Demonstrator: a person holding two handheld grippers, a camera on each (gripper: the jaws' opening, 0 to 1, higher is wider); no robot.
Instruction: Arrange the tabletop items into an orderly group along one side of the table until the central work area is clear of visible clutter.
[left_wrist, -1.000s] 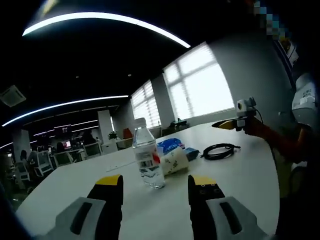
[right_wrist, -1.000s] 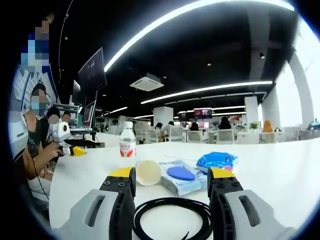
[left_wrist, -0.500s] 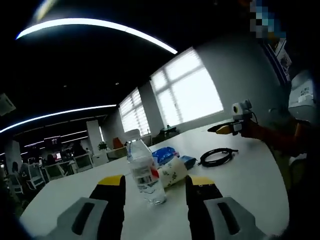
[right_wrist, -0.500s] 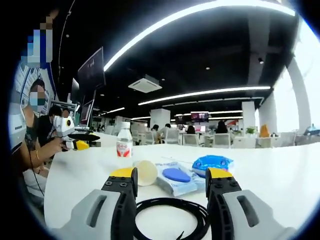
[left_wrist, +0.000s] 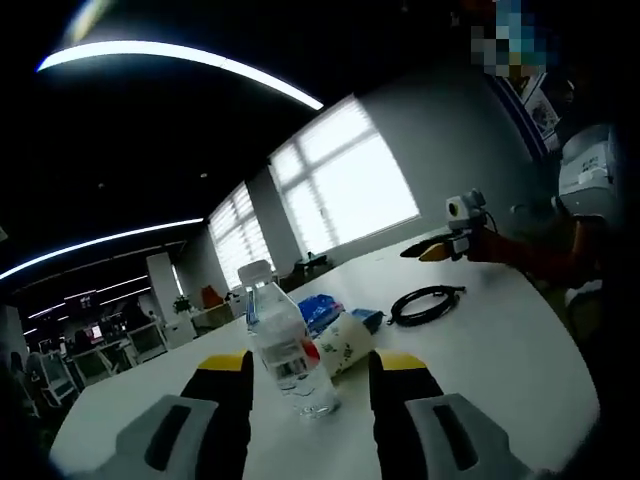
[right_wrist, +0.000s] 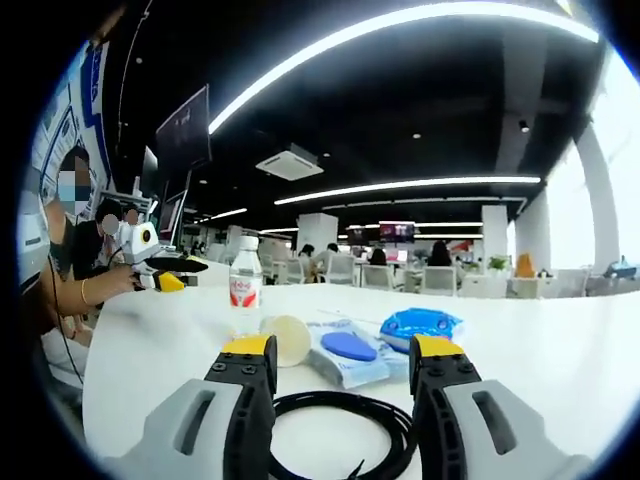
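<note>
A clear water bottle (left_wrist: 285, 345) with a white cap stands upright on the white table (left_wrist: 500, 350), just beyond my open left gripper (left_wrist: 308, 368), in line with the gap between its jaws. Behind it a paper cup (left_wrist: 346, 342) lies on its side, with blue packets (left_wrist: 323, 306) further back. A black coiled cable (left_wrist: 425, 302) lies to the right. My right gripper (right_wrist: 342, 350) stands open above that cable (right_wrist: 300, 405). Past it lie the cup (right_wrist: 285, 338), a packet with a blue disc (right_wrist: 348, 349), a blue bag (right_wrist: 425, 325) and the bottle (right_wrist: 243, 285).
The table's rounded edge (right_wrist: 110, 380) runs along the left, where a person's hand holds the left gripper (right_wrist: 170, 275). The right gripper (left_wrist: 435, 250) hangs over the table's right side. Office desks, chairs and people (right_wrist: 400, 270) fill the background.
My left gripper has come closer to the bottle, which now looms larger between the jaws. The right gripper has edged slightly forward over the cable. No item has moved.
</note>
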